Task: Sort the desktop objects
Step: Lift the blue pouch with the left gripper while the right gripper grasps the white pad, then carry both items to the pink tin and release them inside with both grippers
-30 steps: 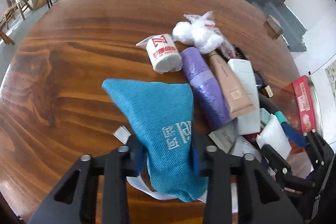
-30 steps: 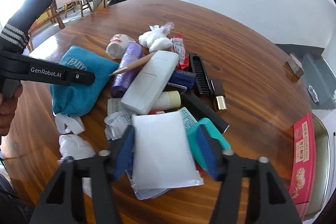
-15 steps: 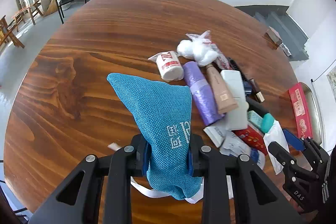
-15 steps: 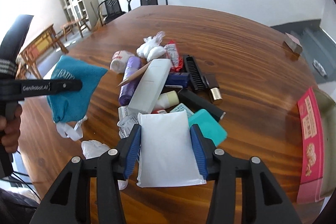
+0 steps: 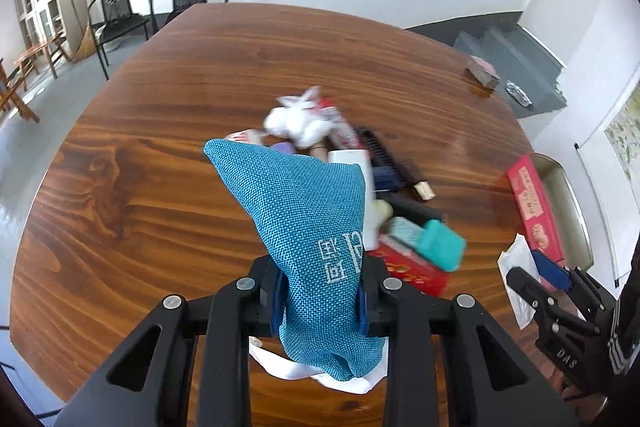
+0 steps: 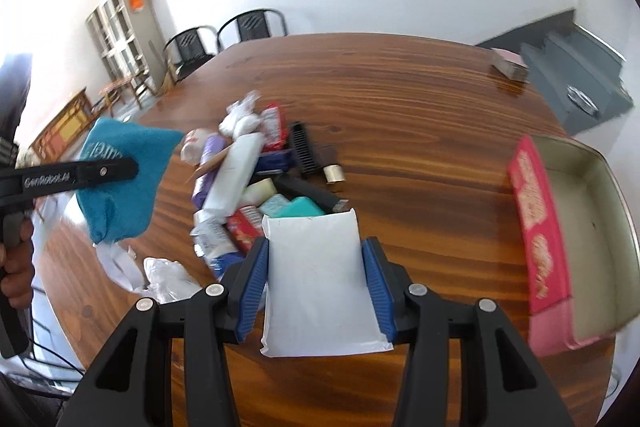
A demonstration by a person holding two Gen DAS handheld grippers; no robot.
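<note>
Nearest, above the table (image 5: 168, 115), a soft blue pouch (image 5: 308, 227) is clamped by the left gripper (image 5: 318, 301); a light, flat white packet (image 6: 320, 275) is pinched edgewise by the right gripper (image 6: 316, 291). Farther right, the red tin (image 6: 576, 227) lies open.

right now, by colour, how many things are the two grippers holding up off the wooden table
blue: 1, the blue woven fabric pouch in the left gripper, whose jaws have just been closing with the pouch between them
white: 1, the white flat paper packet in the right gripper
total: 2
</note>
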